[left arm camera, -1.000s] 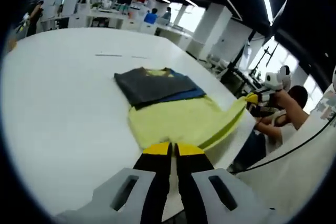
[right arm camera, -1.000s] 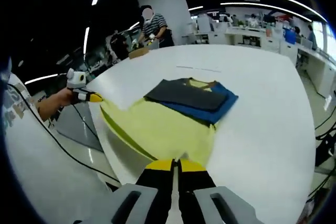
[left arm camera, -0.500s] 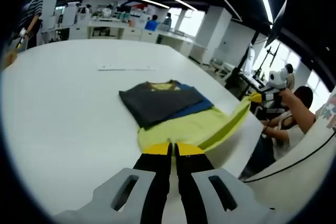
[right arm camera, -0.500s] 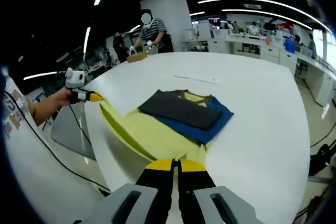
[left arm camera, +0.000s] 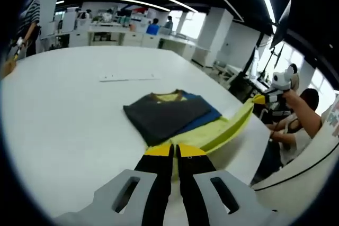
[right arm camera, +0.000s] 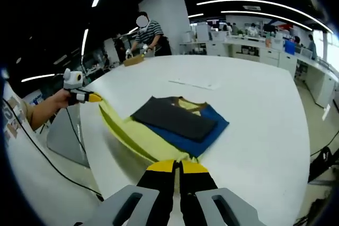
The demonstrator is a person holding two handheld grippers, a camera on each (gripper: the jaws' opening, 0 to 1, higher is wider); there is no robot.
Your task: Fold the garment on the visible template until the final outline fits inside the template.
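The garment lies on the white table [left arm camera: 63, 120]: a dark grey panel [left arm camera: 164, 115] folded over a blue part [left arm camera: 204, 116], with a yellow-green lower half [left arm camera: 214, 133]. My left gripper [left arm camera: 175, 151] is shut on one corner of the yellow-green hem. The right gripper [left arm camera: 258, 99] shows at the right, holding the other corner, so the hem hangs raised between them. In the right gripper view my right gripper [right arm camera: 177, 166] is shut on the hem before the grey panel [right arm camera: 175, 117], and the left gripper [right arm camera: 95, 98] holds the far corner of the yellow-green cloth [right arm camera: 130, 133]. I cannot make out a template outline.
A thin white strip [left arm camera: 130, 77] lies on the table beyond the collar. The table edge [left arm camera: 254, 149] runs close by the raised hem. A person in a striped shirt [right arm camera: 147, 33] works at the table's far end. Desks and people fill the background.
Both grippers have carried the yellow-green hem forward toward the folded grey and blue part. Less of the yellow-green cloth lies flat on the table than before.
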